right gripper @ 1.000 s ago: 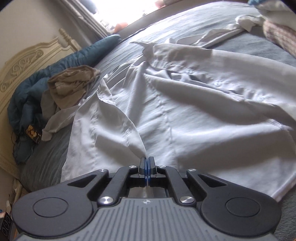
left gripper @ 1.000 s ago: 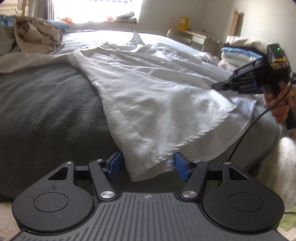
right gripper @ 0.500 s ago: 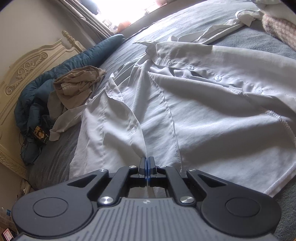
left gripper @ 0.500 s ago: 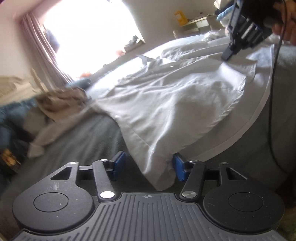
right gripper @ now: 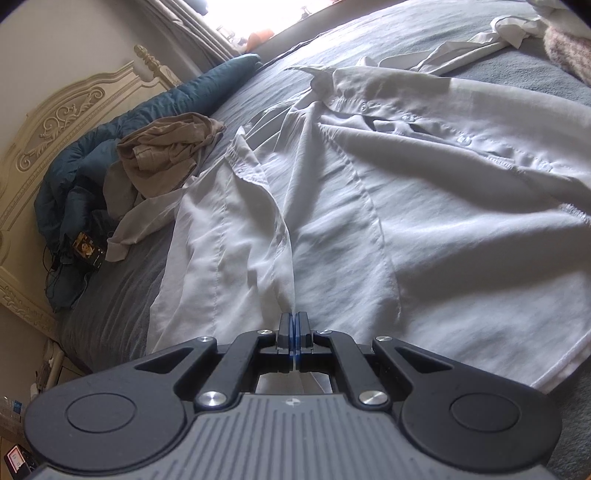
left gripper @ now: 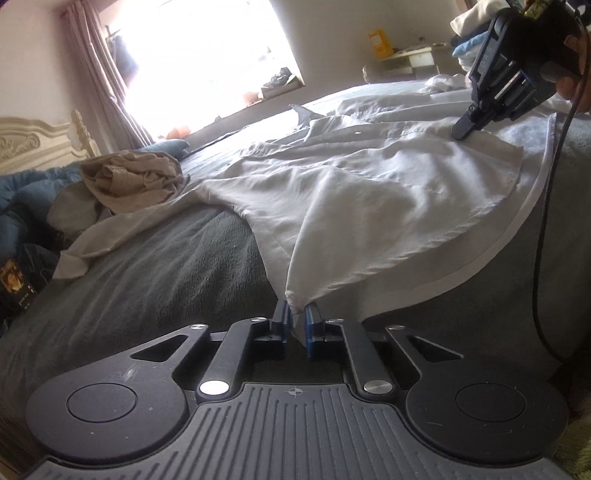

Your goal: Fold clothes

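Observation:
A white button shirt (left gripper: 369,192) lies spread on the grey bed (left gripper: 166,266); it also fills the right wrist view (right gripper: 406,206). My left gripper (left gripper: 295,317) is shut on the shirt's near hem corner, with cloth bunched between its blue pads. My right gripper (right gripper: 294,325) is shut on the shirt's front edge; it also shows in the left wrist view (left gripper: 463,127), pinching the shirt at the far right.
A crumpled beige garment (left gripper: 129,181) lies left of the shirt, by a blue duvet (right gripper: 110,147) and cream headboard (right gripper: 55,122). Folded clothes (left gripper: 472,33) are stacked at the far right. A black cable (left gripper: 543,221) hangs from the right gripper.
My left gripper has closed from open onto the hem corner. The left view has swung towards the window. The right gripper stays shut on the shirt.

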{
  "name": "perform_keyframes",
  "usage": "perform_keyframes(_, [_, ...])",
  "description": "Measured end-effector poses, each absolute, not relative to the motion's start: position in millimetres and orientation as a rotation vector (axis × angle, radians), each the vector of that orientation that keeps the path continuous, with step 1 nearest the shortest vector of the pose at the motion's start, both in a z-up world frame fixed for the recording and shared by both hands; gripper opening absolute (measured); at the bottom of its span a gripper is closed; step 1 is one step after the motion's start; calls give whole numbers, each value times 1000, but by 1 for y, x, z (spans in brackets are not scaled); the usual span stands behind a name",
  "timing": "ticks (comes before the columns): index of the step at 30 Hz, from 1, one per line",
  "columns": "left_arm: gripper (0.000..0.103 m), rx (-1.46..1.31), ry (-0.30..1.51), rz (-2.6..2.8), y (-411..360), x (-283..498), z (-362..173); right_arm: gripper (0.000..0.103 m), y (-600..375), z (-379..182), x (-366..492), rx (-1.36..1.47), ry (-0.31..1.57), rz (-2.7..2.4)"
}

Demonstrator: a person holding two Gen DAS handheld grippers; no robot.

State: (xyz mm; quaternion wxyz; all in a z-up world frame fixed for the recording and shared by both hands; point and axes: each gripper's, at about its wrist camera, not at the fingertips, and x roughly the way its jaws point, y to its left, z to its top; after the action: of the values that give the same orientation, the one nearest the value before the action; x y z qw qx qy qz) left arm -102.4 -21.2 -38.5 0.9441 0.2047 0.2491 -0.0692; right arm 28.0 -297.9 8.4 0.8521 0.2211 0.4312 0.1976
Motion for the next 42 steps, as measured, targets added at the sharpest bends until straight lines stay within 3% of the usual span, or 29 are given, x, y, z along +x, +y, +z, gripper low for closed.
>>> perform_keyframes(4, [3, 416, 515, -184, -20, -108, -41, 3, -296, 6, 25, 464, 928, 423])
perform_keyframes(7, [7, 485, 509, -190, -26, -110, -46, 13, -295, 4, 26, 470, 948, 430])
perform_keyframes(9, [17, 526, 495, -176, -31, -112, -50, 27, -293, 2, 26, 469, 951, 432])
perform_keyframes(10, [24, 540, 491, -178, -33, -111, -52, 28, -291, 2, 26, 463, 952, 436])
perform_keyframes(14, [24, 574, 470, -170, -37, -111, -59, 27, -281, 3, 23, 420, 951, 458])
perform_keyframes(15, [23, 576, 469, -172, -36, -111, -59, 21, -278, 4, 22, 399, 948, 457])
perform_keyframes(16, [16, 576, 474, -177, -36, -111, -59, 14, -276, 4, 21, 375, 945, 454])
perform_keyframes(17, [3, 576, 478, -182, -35, -111, -58, 2, -273, 5, 20, 354, 943, 450])
perform_keyframes(29, [1, 647, 491, -195, -22, -124, -53, 2, -274, 7, 3, 373, 949, 447])
perform_keyframes(35, [4, 504, 605, -241, -7, -111, -52, 2, -271, -3, 5, 340, 949, 416])
perform_keyframes(36, [5, 466, 628, -255, -3, -109, -51, 2, -272, -3, 5, 339, 947, 412])
perform_keyframes(38, [18, 356, 670, -284, 11, -107, -46, 3, -273, -2, 5, 341, 940, 406])
perform_keyframes(42, [27, 62, 711, -318, 54, -103, -29, 19, -275, 9, 3, 307, 922, 392])
